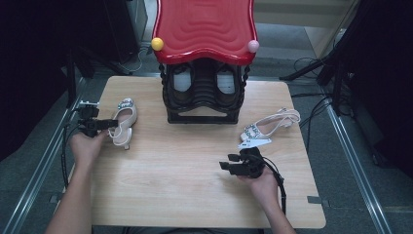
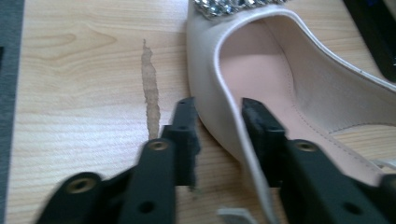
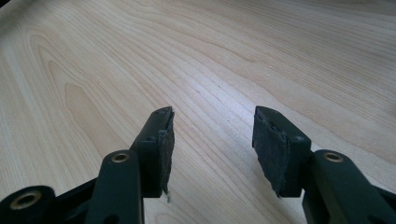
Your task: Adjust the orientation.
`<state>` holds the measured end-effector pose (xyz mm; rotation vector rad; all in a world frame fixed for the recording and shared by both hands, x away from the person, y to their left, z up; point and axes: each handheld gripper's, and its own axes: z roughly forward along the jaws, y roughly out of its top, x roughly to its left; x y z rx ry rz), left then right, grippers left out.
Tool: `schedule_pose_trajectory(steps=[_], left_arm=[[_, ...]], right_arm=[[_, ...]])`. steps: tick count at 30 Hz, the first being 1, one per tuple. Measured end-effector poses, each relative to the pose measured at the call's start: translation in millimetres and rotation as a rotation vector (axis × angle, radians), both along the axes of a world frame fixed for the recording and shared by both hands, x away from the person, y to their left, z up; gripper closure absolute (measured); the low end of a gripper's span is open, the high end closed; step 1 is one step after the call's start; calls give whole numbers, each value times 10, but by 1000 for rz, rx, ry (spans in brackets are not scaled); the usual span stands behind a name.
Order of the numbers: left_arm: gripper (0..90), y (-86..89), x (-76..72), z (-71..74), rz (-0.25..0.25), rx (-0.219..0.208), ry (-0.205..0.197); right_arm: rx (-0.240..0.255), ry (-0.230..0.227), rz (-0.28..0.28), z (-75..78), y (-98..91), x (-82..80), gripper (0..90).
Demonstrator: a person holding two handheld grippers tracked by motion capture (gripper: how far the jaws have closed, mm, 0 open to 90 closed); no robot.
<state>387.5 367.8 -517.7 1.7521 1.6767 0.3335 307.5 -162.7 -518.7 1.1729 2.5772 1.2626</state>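
Nearest the person, the right gripper [image 1: 233, 164] hovers low over the bare front part of the wooden table [image 1: 185, 180], held in the right hand [image 1: 260, 183]; in the right gripper view its jaws stand apart with nothing but wood grain between them, so it is released. Farther in and at the table's left edge, the left gripper [image 1: 113, 125] sits in the left hand [image 1: 86, 146], reaching to a beige slingback shoe [image 1: 124, 122] that lies flat beside it; in the left gripper view one jaw is outside the shoe's side wall [image 2: 219, 116] and the other inside on the insole, straddling the rim, but whether the pads press on the leather I cannot tell. On the right side, a matching second shoe [image 1: 270, 126] lies on its side with a white tag [image 1: 254, 143] by its toe, well apart from the first. At the far edge stands a black shoe rack [image 1: 203, 95] under a red wavy top [image 1: 204, 27].
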Motion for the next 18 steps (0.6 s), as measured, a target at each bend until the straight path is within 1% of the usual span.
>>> schedule_pose_trajectory(steps=[1, 5, 7, 9, 10, 11, 12, 13, 15, 18], left_arm=[[776, -4, -9, -10, 0, -9, -8], [822, -11, -10, -9, 4, -14, -11], [832, 2, -6, -11, 12, -44, -3], [846, 27, -4, -12, 15, -63, 0], [854, 27, -4, -12, 15, -63, 0], [854, 36, -3, -20, 16, -96, 7], [866, 45, -2, -21, 12, -116, 15], [867, 47, -1, -14, -4, -137, 22], [868, 27, -7, 1, -3, -138, 17], [869, -25, -22, 58, -25, -138, 4]], right_arm=[[0, 1, 1, -1, 2, -1, 492], [-3, 4, 2, -14, 19, 7, 491], [-5, 7, 3, -13, 25, 4, 491], [-7, 6, 1, -10, 25, 1, 490], [-7, 6, 1, -10, 25, 1, 490], [-7, 2, 2, -11, 21, 4, 490], [-2, 2, -2, -11, 11, 9, 489], [-3, 3, -5, -9, 4, 11, 488], [-1, 3, -6, -10, 0, 14, 488], [1, 1, -6, -5, -3, 12, 486]])
